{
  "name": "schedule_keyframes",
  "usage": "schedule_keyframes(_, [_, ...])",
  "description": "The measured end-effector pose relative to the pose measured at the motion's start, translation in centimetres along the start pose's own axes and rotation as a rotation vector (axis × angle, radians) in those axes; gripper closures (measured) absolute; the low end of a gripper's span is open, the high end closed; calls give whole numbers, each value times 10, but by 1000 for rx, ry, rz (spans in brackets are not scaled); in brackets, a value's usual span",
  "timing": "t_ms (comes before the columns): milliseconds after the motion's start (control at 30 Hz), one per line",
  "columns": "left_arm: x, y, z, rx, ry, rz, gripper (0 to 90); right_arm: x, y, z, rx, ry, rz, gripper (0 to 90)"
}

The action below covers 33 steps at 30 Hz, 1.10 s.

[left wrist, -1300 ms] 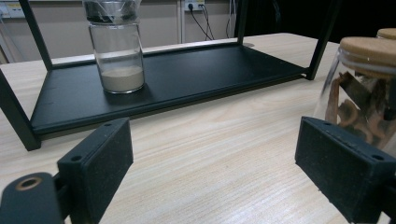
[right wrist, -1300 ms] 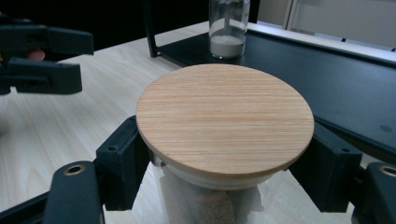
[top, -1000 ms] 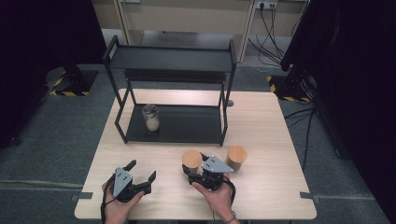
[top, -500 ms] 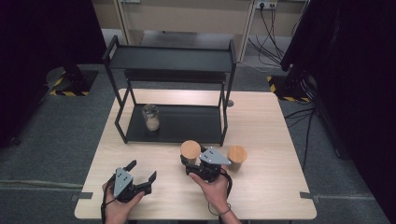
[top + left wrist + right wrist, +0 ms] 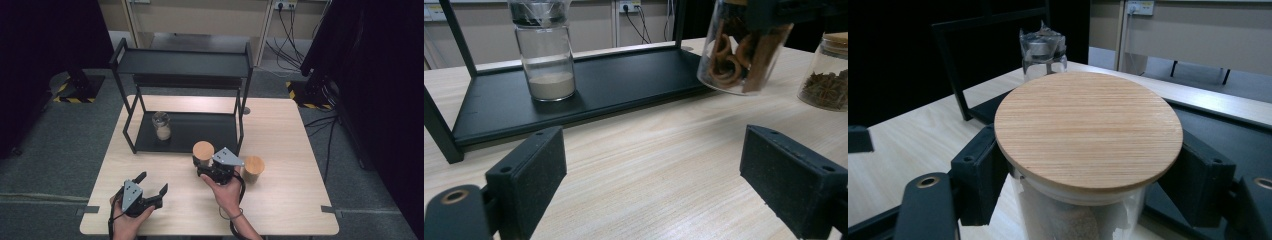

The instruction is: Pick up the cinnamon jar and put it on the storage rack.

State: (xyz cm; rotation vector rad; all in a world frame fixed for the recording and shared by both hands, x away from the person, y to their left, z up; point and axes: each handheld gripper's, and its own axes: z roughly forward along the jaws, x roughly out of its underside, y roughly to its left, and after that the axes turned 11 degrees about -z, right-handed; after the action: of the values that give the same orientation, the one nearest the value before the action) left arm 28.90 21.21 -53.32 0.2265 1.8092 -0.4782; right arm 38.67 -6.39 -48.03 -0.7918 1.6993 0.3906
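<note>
My right gripper [image 5: 202, 163] is shut on a glass jar with a round wooden lid [image 5: 203, 151], gripping it just under the lid [image 5: 1088, 125]. In the left gripper view this jar [image 5: 739, 55] hangs tilted a little above the table, with brown sticks and rings inside, close to the front edge of the black rack's lower shelf [image 5: 200, 131]. On that shelf's left part stands a jar of pale powder [image 5: 161, 126]. My left gripper [image 5: 153, 181] rests near the table's front edge, open, with nothing between its fingers [image 5: 529, 175].
A second wooden-lidded jar [image 5: 253, 169], holding dark star-shaped spice [image 5: 826, 75], stands on the table right of the held jar. The rack's upper shelf [image 5: 182, 62] overhangs the lower one, and its front right post [image 5: 240, 127] stands close to the held jar.
My right gripper has carried the wooden-lidded jar away from the person toward the rack's lower shelf and slightly up. The left gripper has stayed put.
</note>
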Motion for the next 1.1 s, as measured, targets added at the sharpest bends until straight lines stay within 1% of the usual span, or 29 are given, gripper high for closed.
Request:
schedule_keyframes(167, [0,0,0,1,0,1,108,-5,-4,7,14,-2,8,262])
schedule_keyframes(700, [0,-1,0,7,2,4,108,-22,-13,31,44,4,11,262])
schedule_keyframes(867, [0,-1,0,8,1,6,108,-27,-15,39,50,12,9,262])
schedule_keyframes(1100, [0,-2,0,9,0,11,108,-31,-22,53,64,26,24,262])
